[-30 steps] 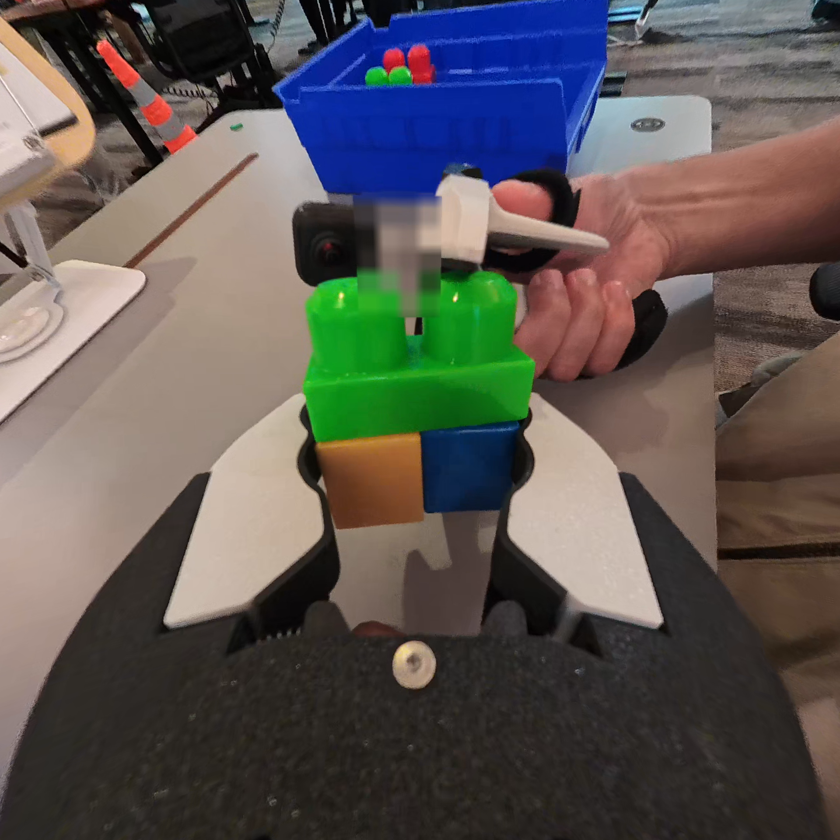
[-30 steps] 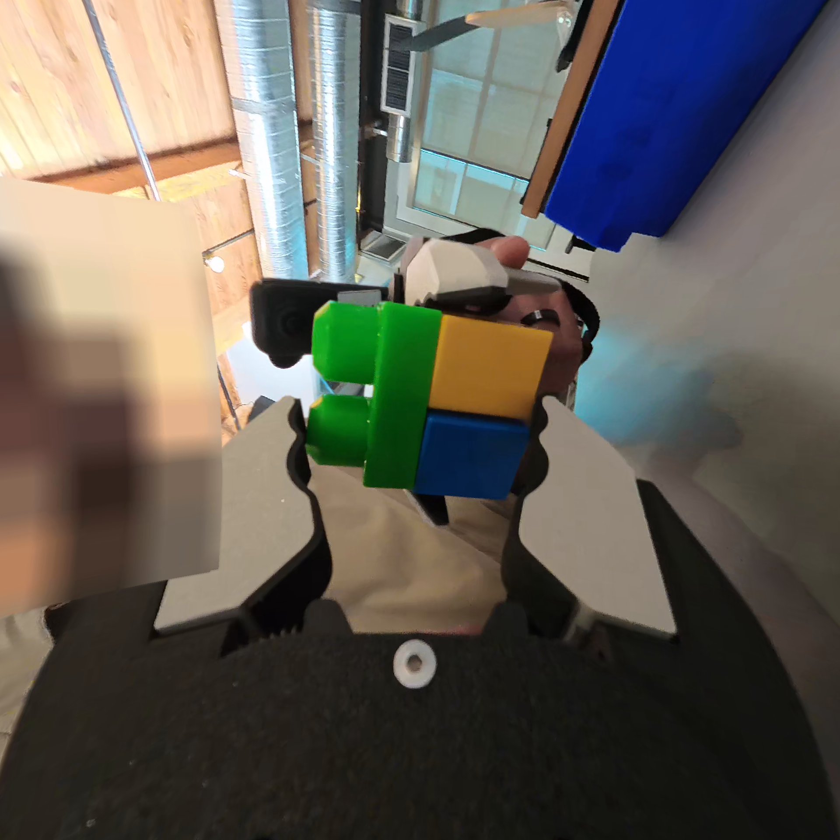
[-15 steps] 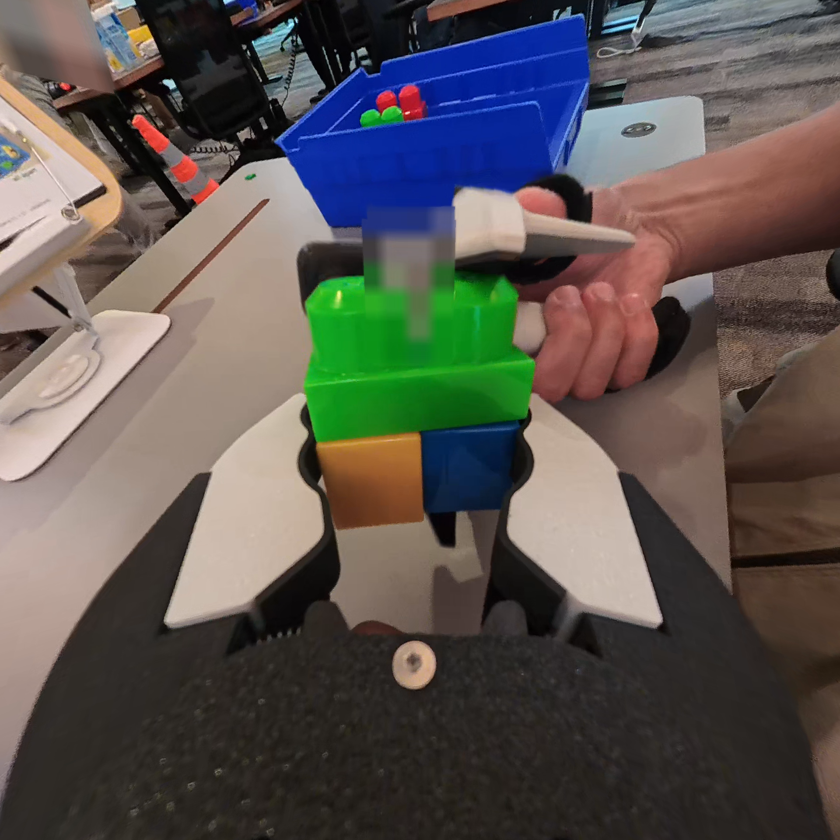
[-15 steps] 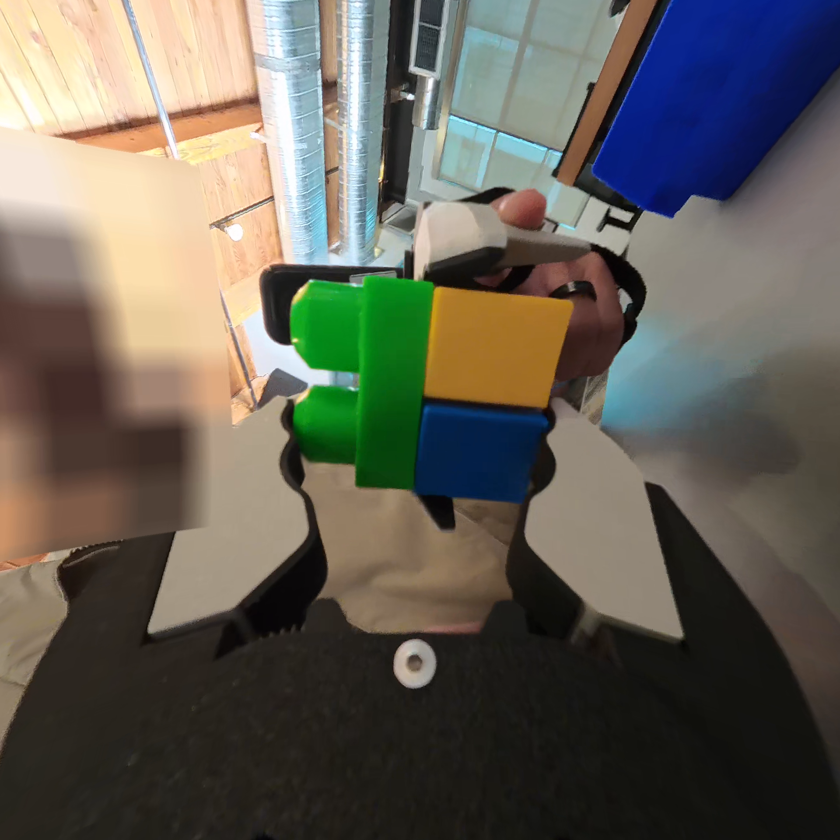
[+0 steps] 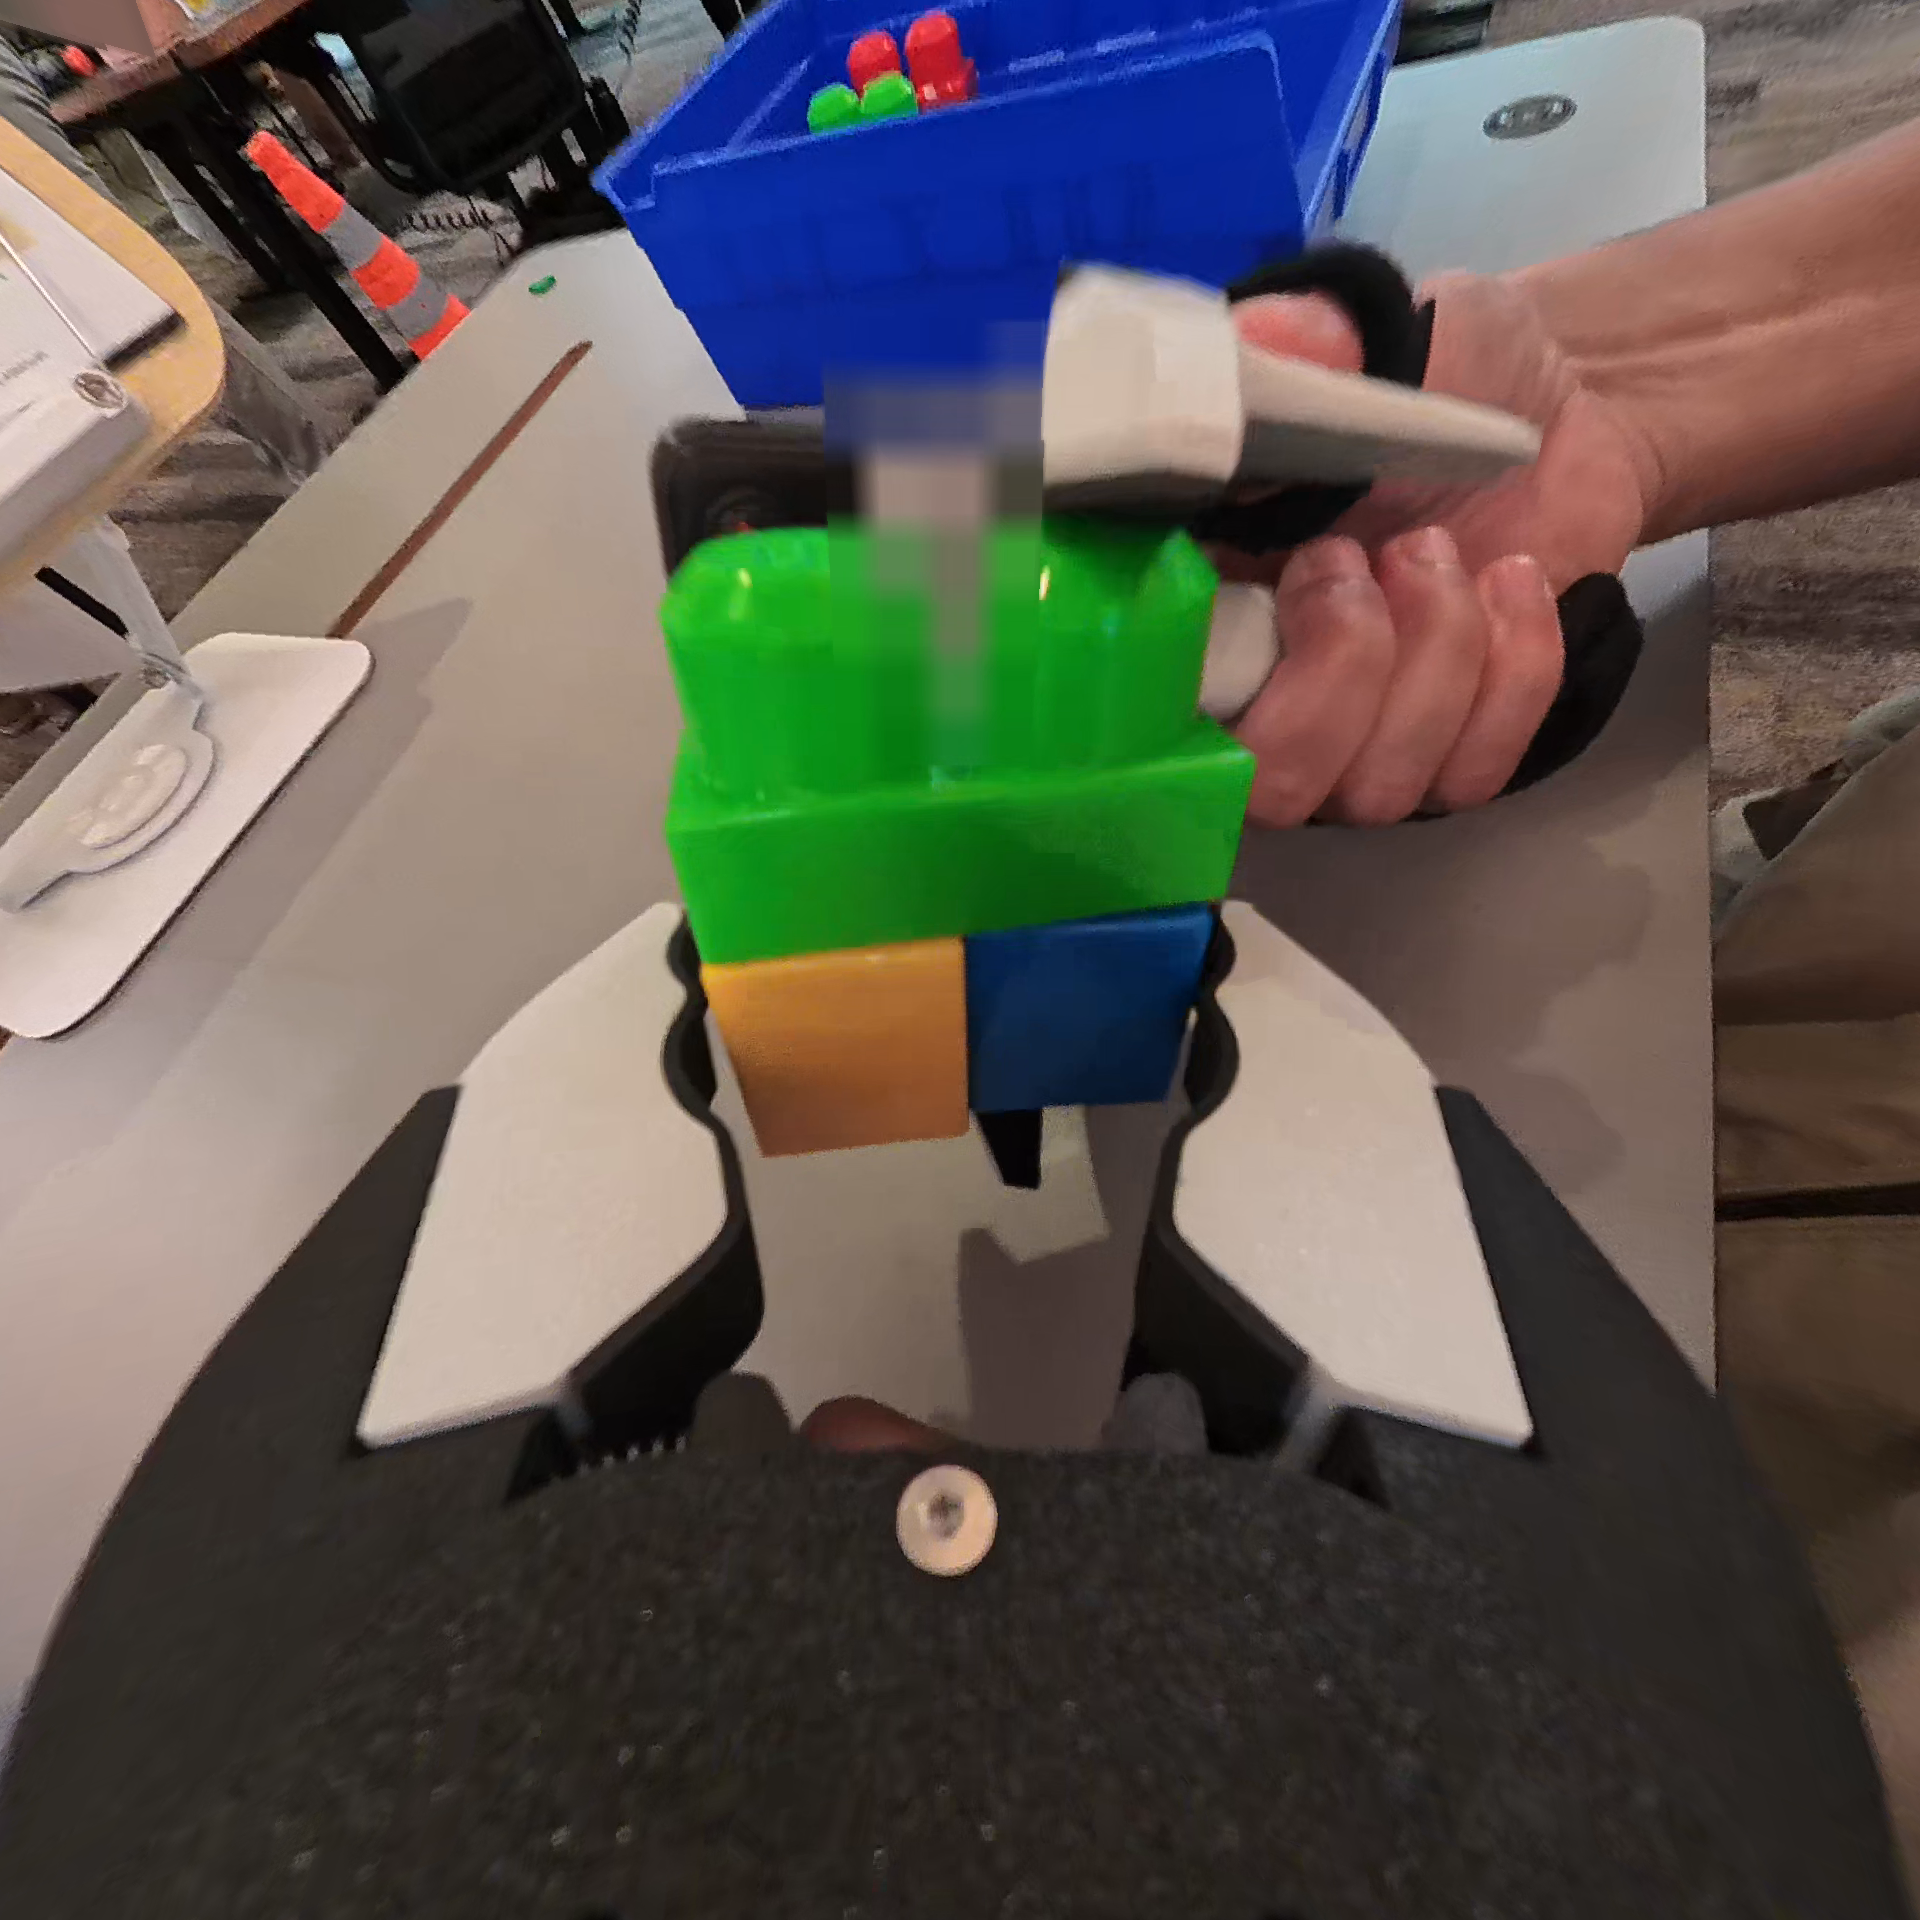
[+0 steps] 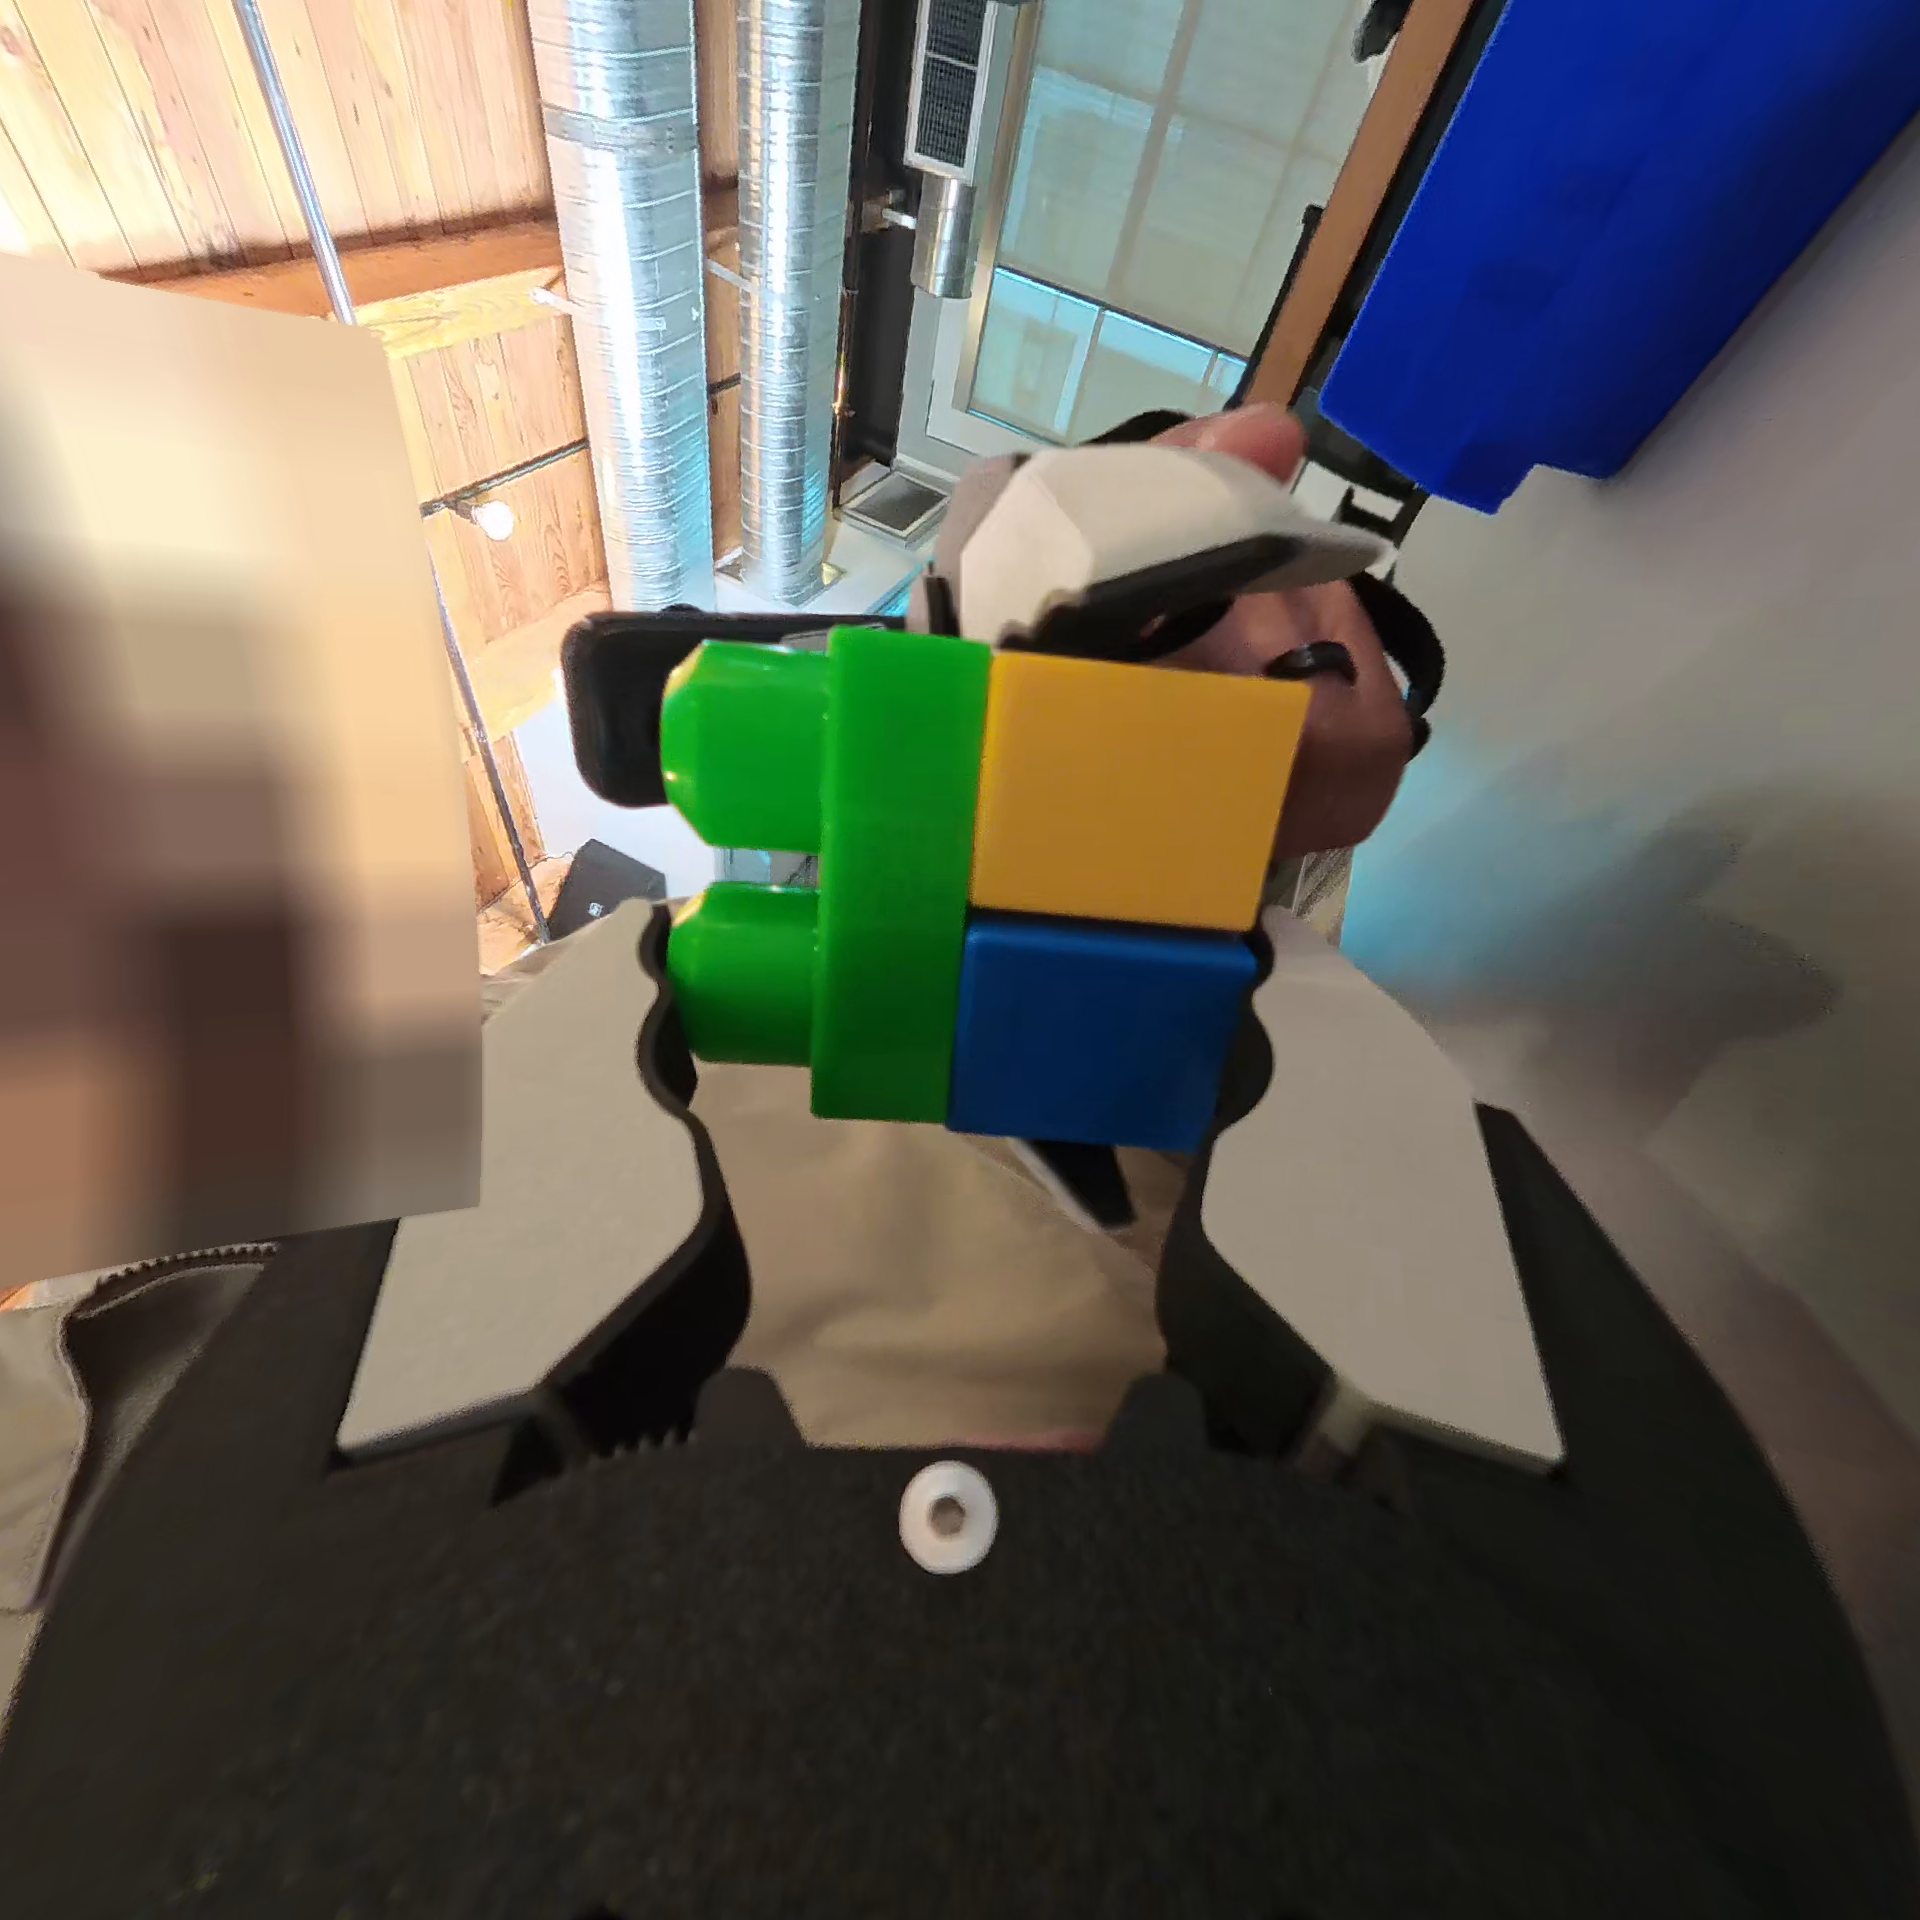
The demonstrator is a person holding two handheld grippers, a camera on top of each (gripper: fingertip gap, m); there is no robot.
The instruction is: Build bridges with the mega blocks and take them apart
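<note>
Grey tabletop (image 5: 343, 935) carried a blue bin (image 5: 987, 218) at its far end, with a white stand (image 5: 156, 790) to the left of the bin's near side. Left gripper (image 5: 951, 1023) had its fingers narrowed onto the lower pair of a three-block bridge held above the table, nearer than the bin: one yellow block (image 5: 847, 1044) and one blue block (image 5: 1081, 1008) side by side, one green block (image 5: 956, 738) capping both. Fingertips pressed the outer faces of yellow and blue. Right gripper (image 6: 951, 1023), turned sideways, had its fingers closed in across the same stack, one tip touching a green stud, the other touching the blue block (image 6: 1091, 1023); the yellow block (image 6: 1132, 790) lay outside its span. Bin held two red and two green stud tops (image 5: 894, 73); the blocks below them were hidden.
</note>
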